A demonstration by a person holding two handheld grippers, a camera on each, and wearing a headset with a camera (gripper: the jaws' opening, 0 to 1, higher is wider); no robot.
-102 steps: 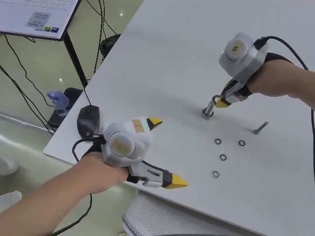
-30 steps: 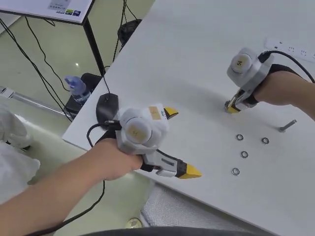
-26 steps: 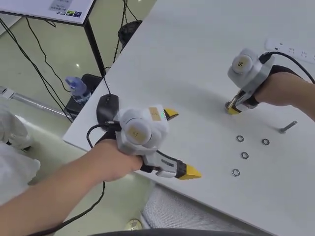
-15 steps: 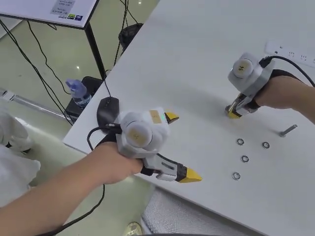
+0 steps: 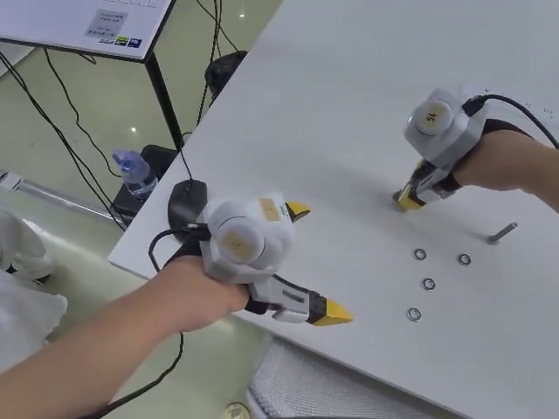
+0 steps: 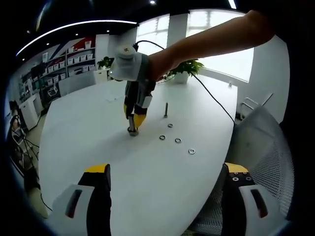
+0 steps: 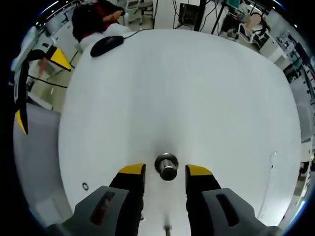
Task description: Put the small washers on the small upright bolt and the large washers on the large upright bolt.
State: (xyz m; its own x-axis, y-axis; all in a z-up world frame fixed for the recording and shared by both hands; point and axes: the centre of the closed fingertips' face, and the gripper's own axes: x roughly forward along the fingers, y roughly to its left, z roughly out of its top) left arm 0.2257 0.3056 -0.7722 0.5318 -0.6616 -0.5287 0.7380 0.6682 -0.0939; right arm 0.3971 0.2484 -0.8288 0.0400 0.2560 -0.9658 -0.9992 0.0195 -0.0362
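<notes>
The right tool [image 5: 407, 202] is held open, jaws either side of the large upright bolt [image 7: 167, 166] without touching it; the left tool [image 6: 166, 169] is spread wide and empty. Four washers [image 5: 420, 255] are laid flat on the tabletop [image 5: 332, 105] near the bolt: thin, light, probably slippery, best pinched across the rim

Smooth, matt white over the desk [image 5: 332, 131], upper centre, with a faint sheen. Bright polished metal on the large bolt [image 7: 167, 167], lower centre, and on the washers [image 5: 420, 255] and thin bolt [image 5: 502, 233] at right. Smooth white plastic shell, yellow tips on the left hand-held gripper [image 5: 318, 261]; likewise the right hand-held gripper [image 5: 406, 199]. Grey woven mesh on the chair [image 5: 306, 384], bottom edge. Glossy floor [image 5: 79, 140], left.
</notes>
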